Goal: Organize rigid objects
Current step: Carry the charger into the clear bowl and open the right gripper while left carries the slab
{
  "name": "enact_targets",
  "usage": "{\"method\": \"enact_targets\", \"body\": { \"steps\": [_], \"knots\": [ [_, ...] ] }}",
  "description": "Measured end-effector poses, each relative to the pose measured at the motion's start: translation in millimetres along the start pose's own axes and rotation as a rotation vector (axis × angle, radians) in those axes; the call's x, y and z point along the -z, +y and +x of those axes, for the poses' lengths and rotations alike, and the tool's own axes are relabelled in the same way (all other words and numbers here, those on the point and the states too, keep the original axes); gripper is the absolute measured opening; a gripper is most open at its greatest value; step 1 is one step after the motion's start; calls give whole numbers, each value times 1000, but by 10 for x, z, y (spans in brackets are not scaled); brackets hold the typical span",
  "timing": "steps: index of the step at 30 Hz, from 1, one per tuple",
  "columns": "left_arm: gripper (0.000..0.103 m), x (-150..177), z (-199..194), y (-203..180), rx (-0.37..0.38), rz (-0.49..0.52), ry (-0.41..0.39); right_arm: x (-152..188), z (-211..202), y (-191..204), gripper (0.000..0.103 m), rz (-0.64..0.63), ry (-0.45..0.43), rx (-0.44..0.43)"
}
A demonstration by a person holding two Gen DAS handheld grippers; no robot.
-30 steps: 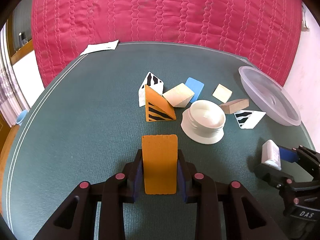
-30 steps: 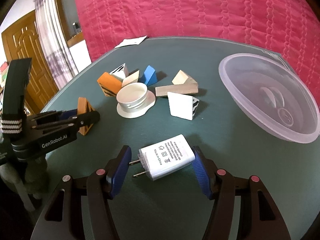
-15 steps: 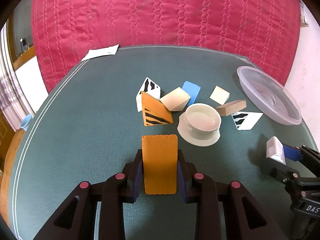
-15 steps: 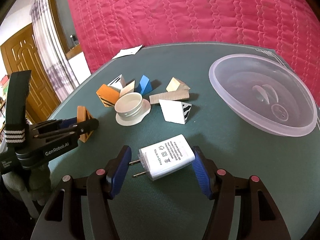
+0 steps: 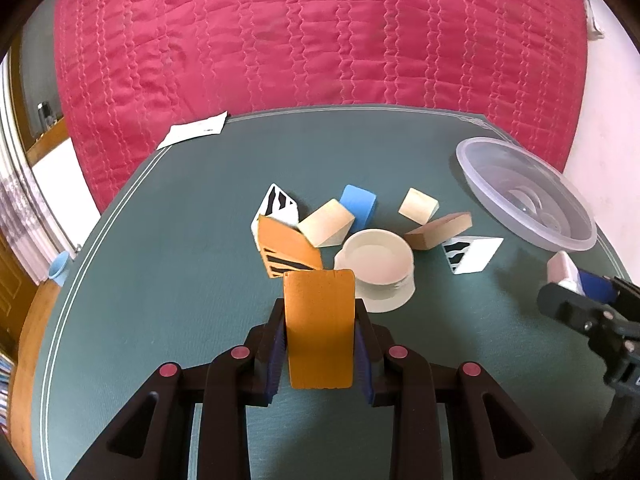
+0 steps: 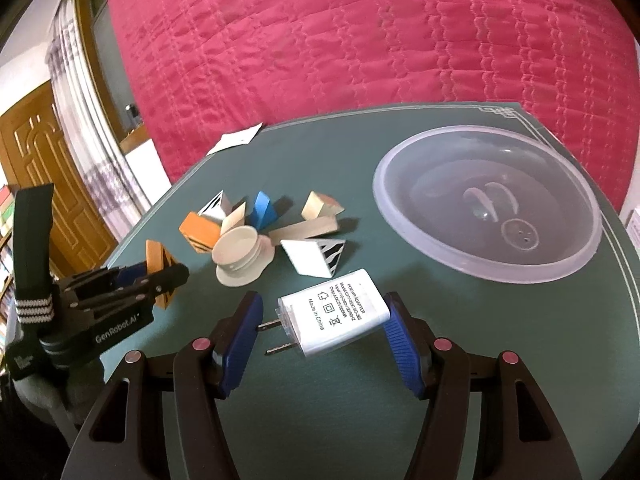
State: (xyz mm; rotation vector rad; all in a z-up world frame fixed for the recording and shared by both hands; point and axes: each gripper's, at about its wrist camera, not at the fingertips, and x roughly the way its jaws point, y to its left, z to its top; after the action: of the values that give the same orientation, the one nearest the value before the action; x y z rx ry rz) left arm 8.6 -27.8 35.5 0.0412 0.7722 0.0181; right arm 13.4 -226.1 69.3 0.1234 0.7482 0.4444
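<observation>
My left gripper [image 5: 320,344] is shut on an orange block [image 5: 320,330] and holds it above the green table, just short of the pile. It also shows in the right wrist view [image 6: 152,276]. My right gripper [image 6: 324,320] is shut on a white power adapter [image 6: 334,316], prongs against the left pad, lifted above the table. The adapter also shows in the left wrist view [image 5: 562,270]. The clear plastic bowl [image 6: 486,204] lies to the right; it appears in the left wrist view too [image 5: 524,196].
A pile sits mid-table: white cup lid [image 5: 378,264], orange striped wedge [image 5: 288,250], zebra wedges [image 5: 276,206] [image 5: 472,254], blue block [image 5: 358,202], several wooden blocks [image 5: 326,228]. White paper [image 5: 194,132] lies at the far edge. A red quilt hangs behind.
Both grippers have risen and pulled back with their objects. The pile and bowl look farther away and more of the red quilt shows. Both grips are unchanged.
</observation>
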Motion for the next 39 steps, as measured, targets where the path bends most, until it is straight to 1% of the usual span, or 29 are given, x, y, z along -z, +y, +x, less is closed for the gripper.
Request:
{"method": "enact_targets", "body": {
  "steps": [6,14,22,28,31,34,37,39],
  "knots": [
    [32,1,-21,-75,1,18,-6,-62,-85,-90,63,1,-27,45],
    [32,1,-59,-128,8,28,-14,-237,-202,-407,62,59,-84,134],
    [32,4,-68,-156,12,34,-13,-345,-147,-709,63,148,-106,214],
    [32,-21,-53,-188,16,41,-9,-410,-72,-881,63,170,-121,293],
    [32,-33,-54,-210,19,47,-9,-433,-20,-958,63,184,-125,316],
    [32,-51,-57,-234,21,53,-10,-423,10,-1028,64,202,-137,349],
    [32,-68,-69,-273,25,61,-13,-390,7,-1084,67,224,-148,367],
    [32,-87,-71,-296,29,68,-14,-372,-7,-1115,68,234,-158,379]
  ]
}}
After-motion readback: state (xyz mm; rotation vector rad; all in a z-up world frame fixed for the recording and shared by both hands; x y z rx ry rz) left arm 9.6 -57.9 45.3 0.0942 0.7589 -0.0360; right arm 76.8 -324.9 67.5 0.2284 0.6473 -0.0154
